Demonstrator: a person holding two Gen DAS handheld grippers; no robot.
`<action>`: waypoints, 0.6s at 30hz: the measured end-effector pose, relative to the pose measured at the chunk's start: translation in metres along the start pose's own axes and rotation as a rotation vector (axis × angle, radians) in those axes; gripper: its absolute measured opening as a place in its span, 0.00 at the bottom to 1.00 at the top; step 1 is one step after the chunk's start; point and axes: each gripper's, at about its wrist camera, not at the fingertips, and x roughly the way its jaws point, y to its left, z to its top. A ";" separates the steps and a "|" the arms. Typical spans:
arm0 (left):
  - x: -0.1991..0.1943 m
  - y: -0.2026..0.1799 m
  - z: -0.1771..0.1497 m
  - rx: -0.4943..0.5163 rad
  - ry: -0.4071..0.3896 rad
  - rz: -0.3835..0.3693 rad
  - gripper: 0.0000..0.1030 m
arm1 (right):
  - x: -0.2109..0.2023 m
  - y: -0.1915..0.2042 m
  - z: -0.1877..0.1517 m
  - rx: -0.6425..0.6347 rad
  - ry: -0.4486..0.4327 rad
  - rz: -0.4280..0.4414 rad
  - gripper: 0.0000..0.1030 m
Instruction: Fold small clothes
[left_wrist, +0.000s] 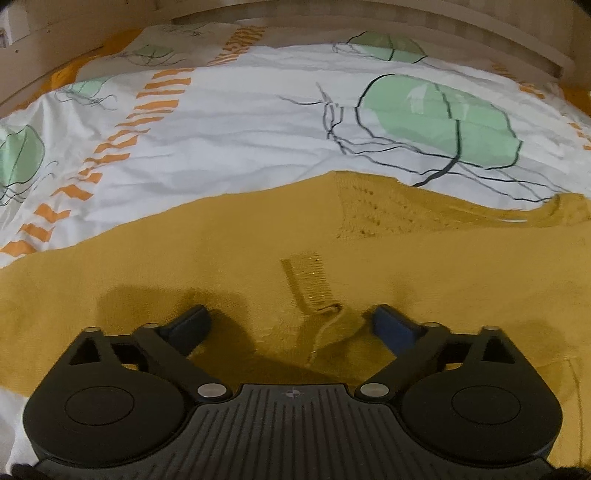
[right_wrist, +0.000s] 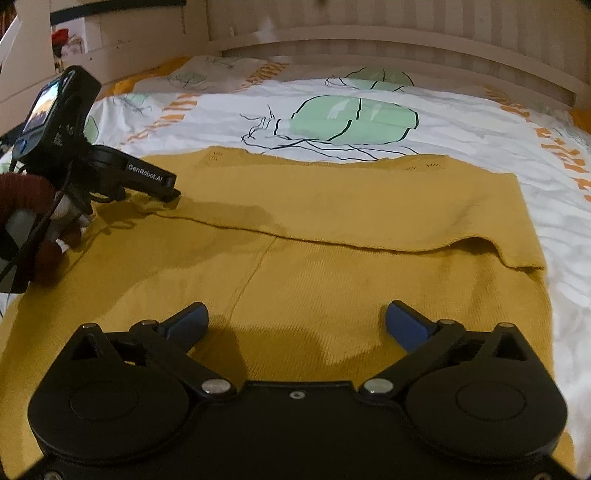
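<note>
A mustard-yellow knit garment lies flat on the bed, with a folded-over layer whose edge runs across the middle. In the left wrist view the garment fills the foreground, with a sewn label just ahead of the fingers. My left gripper is open and empty, low over the cloth; it also shows in the right wrist view at the garment's left side. My right gripper is open and empty, just above the garment's near part.
The bed cover is white with green shapes, black lines and orange stripes. A pale wooden bed frame runs along the far edge. The hand in a dark red sleeve holds the left gripper at the left.
</note>
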 end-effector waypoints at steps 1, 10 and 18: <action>0.002 0.001 0.000 -0.006 0.002 -0.003 1.00 | 0.000 0.001 -0.001 -0.004 0.001 -0.002 1.00; -0.006 0.022 -0.003 -0.026 0.015 -0.085 0.98 | 0.000 -0.002 -0.002 -0.003 0.013 0.015 1.00; -0.035 0.079 -0.011 -0.128 0.005 -0.040 0.91 | 0.000 -0.001 -0.003 -0.006 0.006 0.010 1.00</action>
